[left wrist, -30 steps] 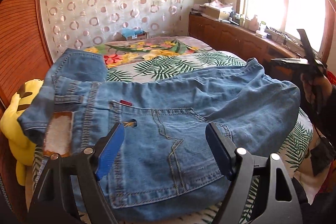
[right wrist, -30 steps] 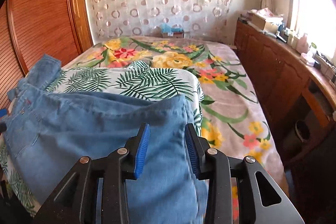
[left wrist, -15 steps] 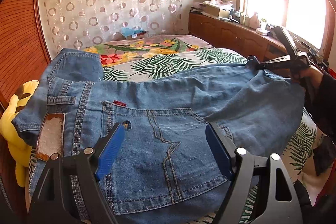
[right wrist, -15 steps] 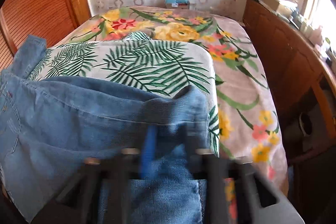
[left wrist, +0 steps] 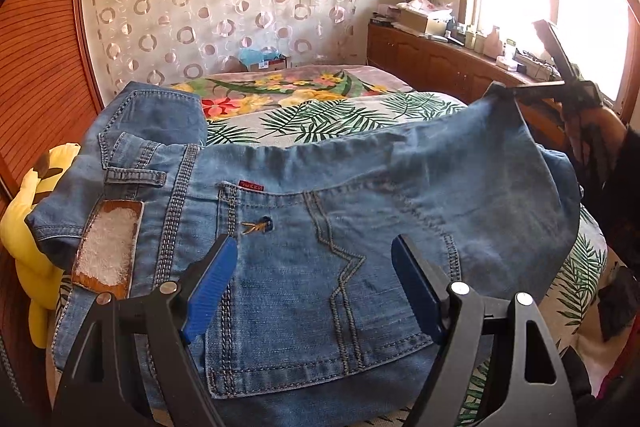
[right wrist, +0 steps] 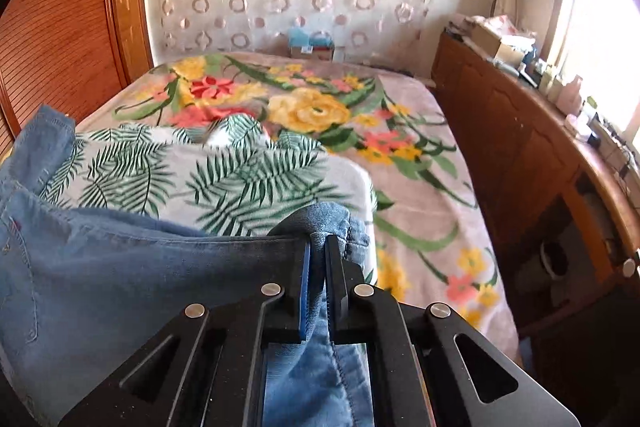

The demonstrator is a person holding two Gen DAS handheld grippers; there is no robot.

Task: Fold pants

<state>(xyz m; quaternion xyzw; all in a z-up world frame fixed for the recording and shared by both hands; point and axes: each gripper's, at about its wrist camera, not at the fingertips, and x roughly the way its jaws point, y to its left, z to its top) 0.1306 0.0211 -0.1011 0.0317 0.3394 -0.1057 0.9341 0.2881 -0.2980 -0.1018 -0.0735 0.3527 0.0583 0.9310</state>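
Note:
Blue denim pants [left wrist: 360, 211] lie across the near end of the bed, back pocket and waistband facing up. My left gripper [left wrist: 316, 287] is open and empty, its blue pads hovering just above the back pocket. My right gripper [right wrist: 318, 259] is shut on a fold of the pants [right wrist: 120, 267] at their right end. In the left wrist view it [left wrist: 516, 93] holds that corner lifted above the bed, and the cloth hangs down from it.
The bed has a palm-leaf sheet [right wrist: 208, 179] over a floral blanket [right wrist: 320, 107]. A yellow plush toy [left wrist: 28, 227] sits at the bed's left edge by the wooden wall. A wooden cabinet [right wrist: 520, 155] with clutter runs along the right under the window.
My right gripper closed on the right end of the pants and lifted it. My left gripper stayed open over the back pocket.

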